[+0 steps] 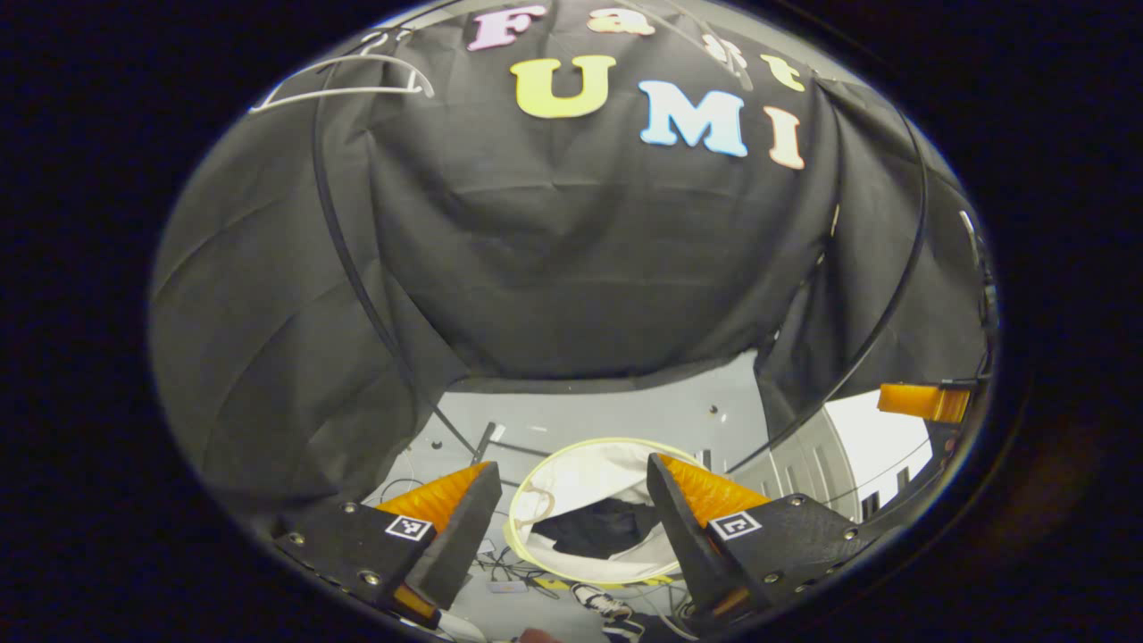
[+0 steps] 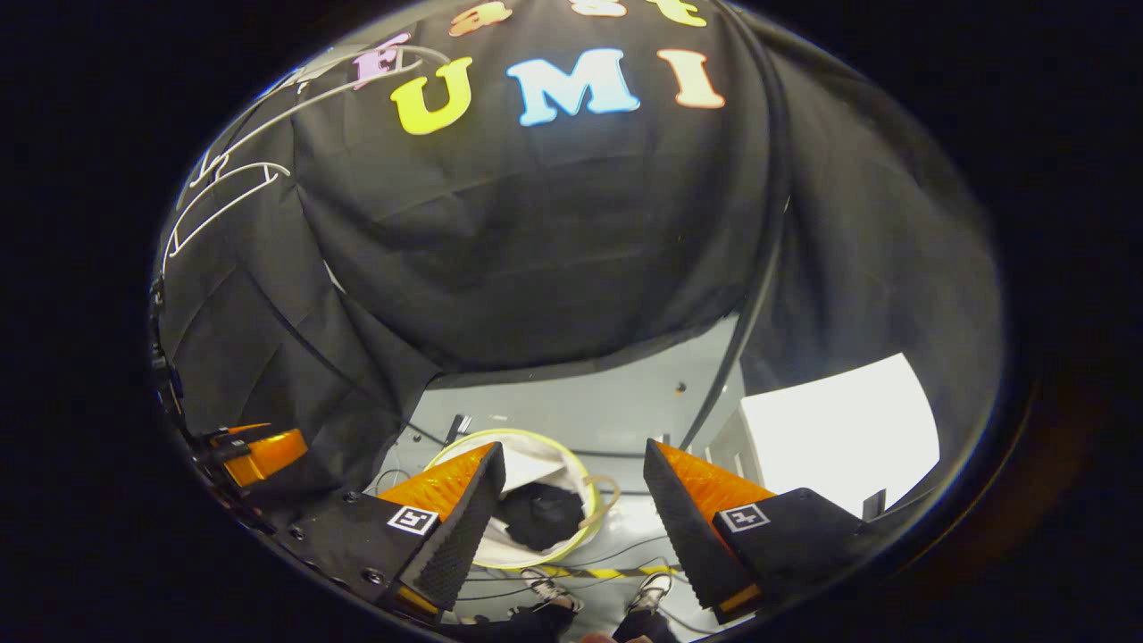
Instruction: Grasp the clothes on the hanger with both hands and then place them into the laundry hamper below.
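A round white laundry hamper [image 1: 571, 487] with a yellow rim stands on the floor below, and a dark garment [image 1: 596, 527] lies inside it. My left gripper [image 1: 571, 509] hangs open high above the hamper with nothing between its fingers. In the right gripper view the same hamper [image 2: 527, 464] and dark garment [image 2: 540, 516] lie below, and my right gripper [image 2: 571, 509] is open and holds nothing. Bare white hangers [image 2: 223, 192] hang at the upper left; one hanger [image 1: 344, 85] also shows in the left gripper view. The other gripper [image 1: 924, 402] appears at the right edge, and its counterpart [image 2: 259, 454] at the left edge.
Cables [image 1: 518, 572] trail over the grey floor [image 2: 580, 406] beside the hamper. A person's shoes [image 2: 545, 589] stand near its front. A thin black pole [image 1: 344, 268] and another pole [image 2: 759, 268] frame the cloth wall. A white panel [image 2: 839, 429] stands at the right.
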Motion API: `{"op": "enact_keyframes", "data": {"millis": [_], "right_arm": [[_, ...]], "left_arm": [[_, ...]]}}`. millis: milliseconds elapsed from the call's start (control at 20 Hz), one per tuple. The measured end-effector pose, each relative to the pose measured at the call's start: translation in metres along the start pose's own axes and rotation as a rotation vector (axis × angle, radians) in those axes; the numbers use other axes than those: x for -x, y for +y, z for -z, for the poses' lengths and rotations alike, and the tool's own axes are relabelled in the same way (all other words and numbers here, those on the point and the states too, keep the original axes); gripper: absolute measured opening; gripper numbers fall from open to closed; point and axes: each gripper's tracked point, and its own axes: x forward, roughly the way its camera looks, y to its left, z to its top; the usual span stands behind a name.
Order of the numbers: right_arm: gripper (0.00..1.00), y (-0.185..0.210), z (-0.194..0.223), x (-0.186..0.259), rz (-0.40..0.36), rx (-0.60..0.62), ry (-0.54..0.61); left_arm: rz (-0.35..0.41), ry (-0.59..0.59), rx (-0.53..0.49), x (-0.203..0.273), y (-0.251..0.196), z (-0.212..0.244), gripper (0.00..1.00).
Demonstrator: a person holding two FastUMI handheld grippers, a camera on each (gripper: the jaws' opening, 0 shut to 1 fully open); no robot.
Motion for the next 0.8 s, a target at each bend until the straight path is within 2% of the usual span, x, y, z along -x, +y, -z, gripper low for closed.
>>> {"op": "enact_keyframes", "data": {"millis": [250, 450, 600, 650, 700, 800], "right_arm": [[0.98, -0.047, -0.077, 0.039, 0.028, 0.045, -0.237], [0.98, -0.059, -0.137, 0.085, -0.008, 0.075, -0.443], [0.98, -0.060, -0.178, 0.118, -0.047, 0.072, -0.571], [0.92, -0.059, -0.193, 0.130, -0.054, 0.066, -0.615], [0.98, -0.061, -0.206, 0.141, -0.053, 0.061, -0.652], [0.98, -0.062, -0.226, 0.165, -0.054, 0.039, -0.713]], "left_arm": [[-0.084, -0.291, 0.014, 0.084, -0.044, -0.109, 0.96], [-0.136, -0.522, -0.017, 0.159, -0.078, -0.185, 0.95], [-0.137, -0.650, -0.028, 0.203, -0.104, -0.228, 0.95], [-0.130, -0.685, -0.029, 0.218, -0.113, -0.239, 0.95], [-0.116, -0.712, -0.026, 0.233, -0.121, -0.251, 0.95], [-0.068, -0.750, -0.023, 0.265, -0.137, -0.264, 0.95]]}}
